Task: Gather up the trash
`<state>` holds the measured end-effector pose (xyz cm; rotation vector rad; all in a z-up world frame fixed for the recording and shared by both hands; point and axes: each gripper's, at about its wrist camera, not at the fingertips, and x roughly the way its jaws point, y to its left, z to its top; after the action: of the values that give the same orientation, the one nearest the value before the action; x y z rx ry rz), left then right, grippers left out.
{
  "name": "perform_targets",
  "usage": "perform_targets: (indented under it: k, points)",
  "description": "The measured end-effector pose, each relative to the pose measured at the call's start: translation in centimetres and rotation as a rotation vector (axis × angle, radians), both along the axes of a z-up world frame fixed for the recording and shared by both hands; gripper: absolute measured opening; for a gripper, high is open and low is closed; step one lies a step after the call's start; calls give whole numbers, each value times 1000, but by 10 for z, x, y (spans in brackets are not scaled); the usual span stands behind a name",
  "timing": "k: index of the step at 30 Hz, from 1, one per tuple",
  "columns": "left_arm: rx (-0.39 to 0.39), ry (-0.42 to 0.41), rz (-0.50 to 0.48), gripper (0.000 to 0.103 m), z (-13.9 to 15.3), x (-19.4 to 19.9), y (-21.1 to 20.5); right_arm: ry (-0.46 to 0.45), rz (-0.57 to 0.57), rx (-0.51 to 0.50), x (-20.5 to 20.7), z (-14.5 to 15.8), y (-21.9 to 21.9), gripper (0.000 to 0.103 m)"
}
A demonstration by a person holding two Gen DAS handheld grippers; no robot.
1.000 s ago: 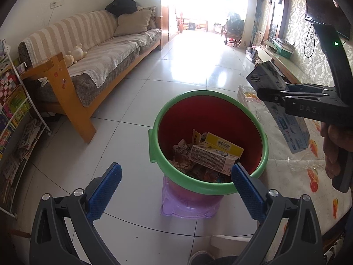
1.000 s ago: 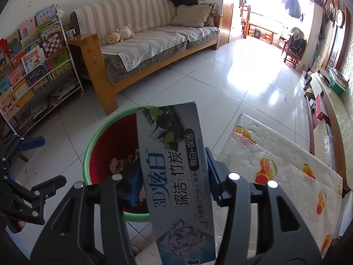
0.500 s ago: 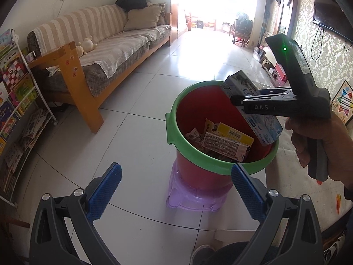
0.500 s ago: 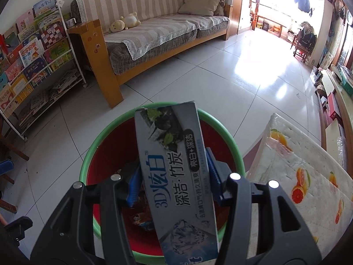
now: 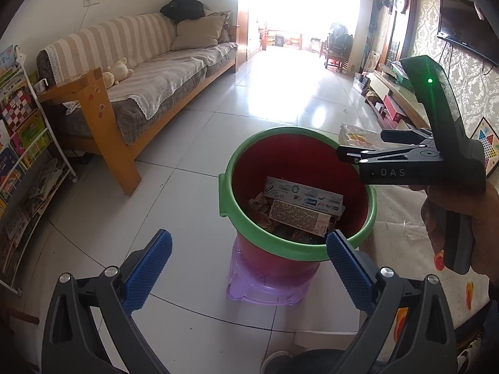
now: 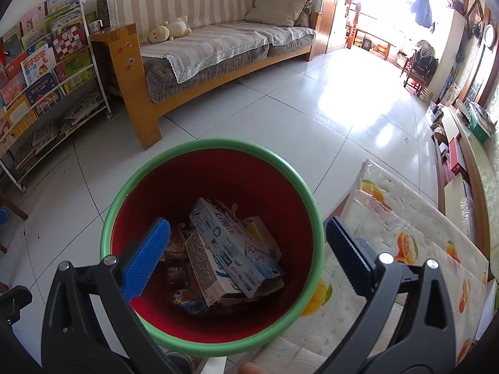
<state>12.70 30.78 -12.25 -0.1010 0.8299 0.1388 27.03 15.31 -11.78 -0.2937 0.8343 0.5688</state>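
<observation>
The right gripper [image 6: 246,258] hangs over a bucket with its fingers [image 6: 146,258] spread wide and nothing between them. Each finger is a black plastic arm tipped with a blue pad of fine ribbed rubber. Directly below the gap, inside the bucket, lies a long rectangular toothpaste box [image 6: 234,246] of glossy grey and white card, resting at a slant on top of another printed carton [image 6: 202,271] and crumpled wrappers. The box is well below the fingers and touches neither.

The bucket [image 6: 312,218] is round, smooth plastic, red inside with a thick green rim. Seen from the left wrist camera, it stands on a small translucent purple stool [image 5: 265,290] on a glossy white tiled floor [image 5: 187,162].

The left gripper [image 5: 249,268] is held back from the bucket, its blue-padded fingers [image 5: 149,268] also wide apart and holding nothing; the bucket's near rim shows between them. From this view the right gripper [image 5: 349,152] reaches in from the right above the bucket's rim, gripped by a hand [image 5: 458,218].

Just right of the bucket is a counter [image 6: 389,233] covered in a white cloth printed with oranges. Farther off stand a wooden-framed sofa [image 6: 212,43] with striped fabric and a white wire book rack [image 6: 46,71]
</observation>
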Motion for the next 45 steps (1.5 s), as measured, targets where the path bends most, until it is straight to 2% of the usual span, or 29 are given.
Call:
perform_targets:
  k: [6,12,15,21,28,30,33,35,41,45]
  points:
    - [17,-16,-49,95,17,3,-30,-22,-44,28,-13,23,-37,99]
    - [51,-47,-98,95,40,7,-73,-79,-119,73,-36,61,-100,99]
    - [45,-78,-114,95,51,9,-95,-119,-175,60,-49,79,-137,99]
    - [64,-168,-156,95,75,5,-158,-166,-286,64,-79,106,-213,99]
    - [66,-276,-243,95,104,-12,-233,-204,-397,70,-123,120,-279,99]
    - [65,-318,-224,95,112,-20,-247,-210,-425,82,-134,122,-296,99]
    - [139,-356,-162,95,122,-28,-269,-210,-455,90,-147,123,-316,99]
    - [158,-354,-143,95,126,-30,-279,-209,-468,93,-154,122,-325,99]
    - [179,-353,-156,95,133,-37,-295,-218,-493,106,-166,128,-341,99]
    - [140,-337,-164,95,132,-37,-295,-220,-496,113,-171,130,-343,99]
